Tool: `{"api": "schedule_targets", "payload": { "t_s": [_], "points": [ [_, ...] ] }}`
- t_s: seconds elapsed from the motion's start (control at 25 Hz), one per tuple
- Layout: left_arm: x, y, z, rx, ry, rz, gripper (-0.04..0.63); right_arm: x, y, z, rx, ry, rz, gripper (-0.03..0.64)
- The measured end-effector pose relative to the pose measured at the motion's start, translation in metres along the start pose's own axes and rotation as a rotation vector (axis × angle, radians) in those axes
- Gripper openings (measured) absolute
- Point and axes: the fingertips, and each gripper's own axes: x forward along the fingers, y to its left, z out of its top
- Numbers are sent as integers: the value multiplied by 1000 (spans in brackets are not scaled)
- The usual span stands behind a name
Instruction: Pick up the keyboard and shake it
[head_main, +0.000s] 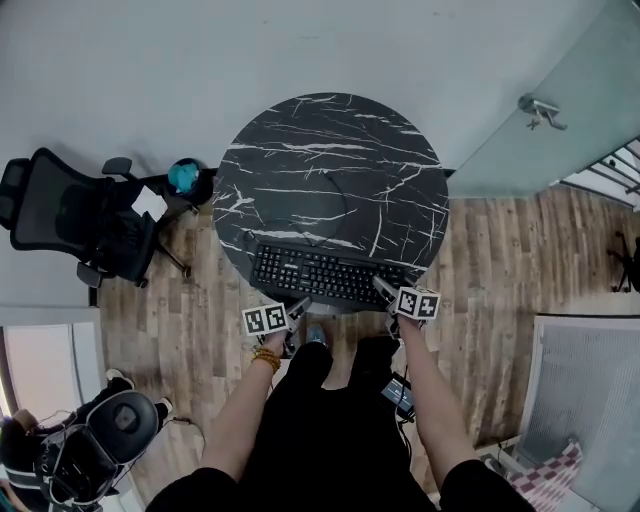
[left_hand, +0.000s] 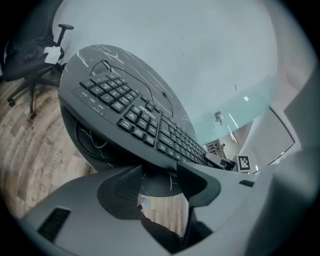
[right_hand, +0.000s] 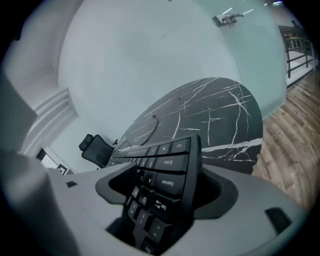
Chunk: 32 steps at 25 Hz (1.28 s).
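The right gripper (right_hand: 167, 175) is standing wide open with one end of the keyboard (head_main: 330, 275) sitting loosely between its jaws, while the left gripper (left_hand: 160, 175) is gaping empty just short of the other end, the keyboard lying along the round table's (head_main: 330, 160) near edge.

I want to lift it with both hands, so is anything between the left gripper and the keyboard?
Nothing visible does. The left gripper has its jaws open right by the near edge of the keyboard, with nothing between them. The right gripper has the keyboard's other end between its open jaws.
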Motion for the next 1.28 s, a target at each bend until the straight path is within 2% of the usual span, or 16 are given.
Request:
{"api": "schedule_targets", "payload": {
  "t_s": [0.12, 0.32, 0.4, 0.44, 0.56, 0.72, 0.92, 1.0, 1.08, 1.12, 1.16, 1.28],
  "points": [
    [0, 1, 0, 21, -18, 38, 217, -3, -9, -1, -27, 6, -76, 321],
    [-6, -3, 7, 15, -55, 27, 209, -15, -37, -5, -18, -19, -309, 344],
    [-8, -8, 11, 60, -67, 31, 206, -24, -49, -4, -123, -17, -426, 341],
    [-10, -10, 13, 90, -76, 34, 206, -26, -50, -1, -194, -15, -455, 339],
    [-16, -16, 25, 208, -118, 69, 199, -25, -28, 12, -392, -32, -438, 339],
    [-27, -39, 51, 441, -210, 150, 179, -31, 28, 38, -588, -131, -356, 337],
    [-64, -108, 102, 787, -409, 196, 125, -56, 111, 79, -689, -305, -263, 336],
    [-84, -141, 121, 896, -499, 194, 100, -66, 145, 92, -699, -363, -206, 333],
    [-105, -171, 136, 974, -571, 184, 74, -77, 176, 102, -697, -418, -177, 317],
    [-115, -184, 142, 1003, -601, 180, 62, -85, 190, 109, -707, -454, -185, 229],
    [-124, -196, 147, 1028, -630, 177, 55, -93, 205, 116, -724, -493, -200, 61],
    [-152, -224, 155, 1082, -727, 172, 44, -113, 247, 128, -773, -575, -210, 51]
  ]
}}
